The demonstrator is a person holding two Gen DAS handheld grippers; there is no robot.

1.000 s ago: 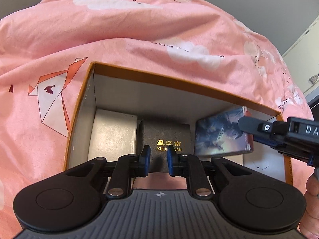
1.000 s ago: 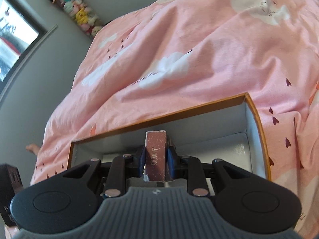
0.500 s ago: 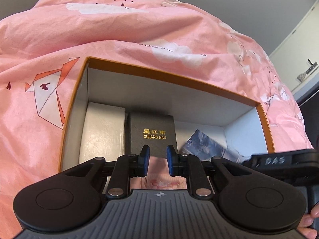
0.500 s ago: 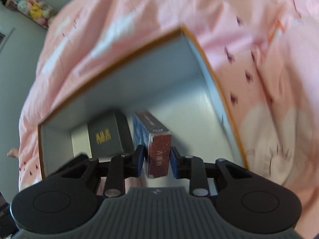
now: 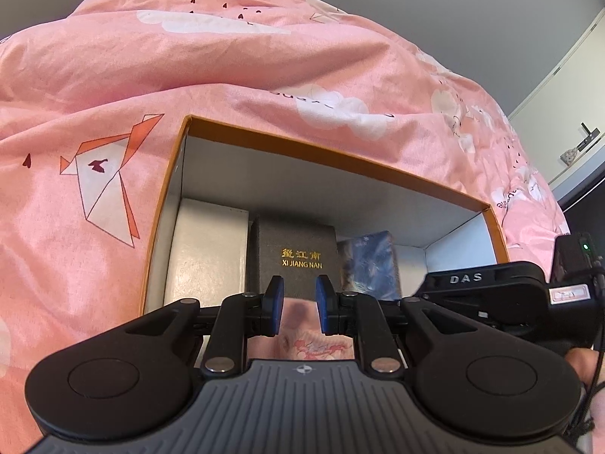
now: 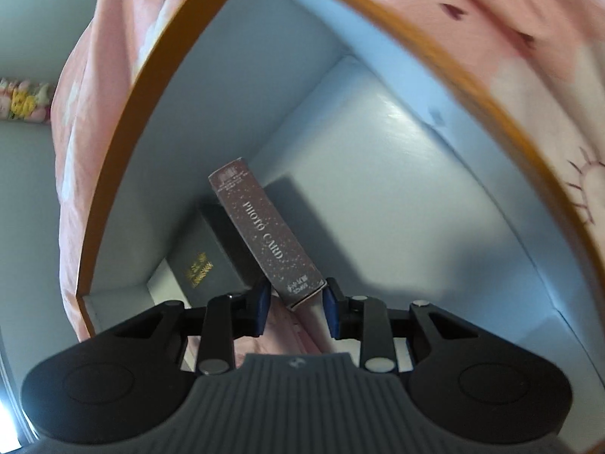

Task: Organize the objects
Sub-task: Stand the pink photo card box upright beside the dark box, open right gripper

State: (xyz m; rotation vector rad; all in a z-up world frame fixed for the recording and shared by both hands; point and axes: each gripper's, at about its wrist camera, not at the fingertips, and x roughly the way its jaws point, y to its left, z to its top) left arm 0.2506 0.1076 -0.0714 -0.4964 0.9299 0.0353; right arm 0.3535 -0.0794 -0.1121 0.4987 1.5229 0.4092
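An orange-rimmed cardboard box [image 5: 332,153] lies on a pink quilt. Inside it stand a white box [image 5: 208,249], a black box [image 5: 298,253] with gold "XI JIANG NAN" lettering, and a blue photo card box [image 5: 372,265] at the right. My left gripper [image 5: 298,304] is slightly open and empty, just in front of the black box. My right gripper [image 6: 297,306] is inside the cardboard box [image 6: 159,87]; its jaws have parted around the lower end of the photo card box [image 6: 264,230], which leans against the black box [image 6: 211,257].
The pink quilt [image 5: 189,68] rises around the box on all sides. The right part of the cardboard box floor [image 6: 416,189] is bare. A grey wall and a cabinet [image 5: 567,113] stand beyond the bed.
My right gripper carried the photo card box down into the cardboard box, set it beside the black box, and its jaws have opened. My left gripper stayed put.
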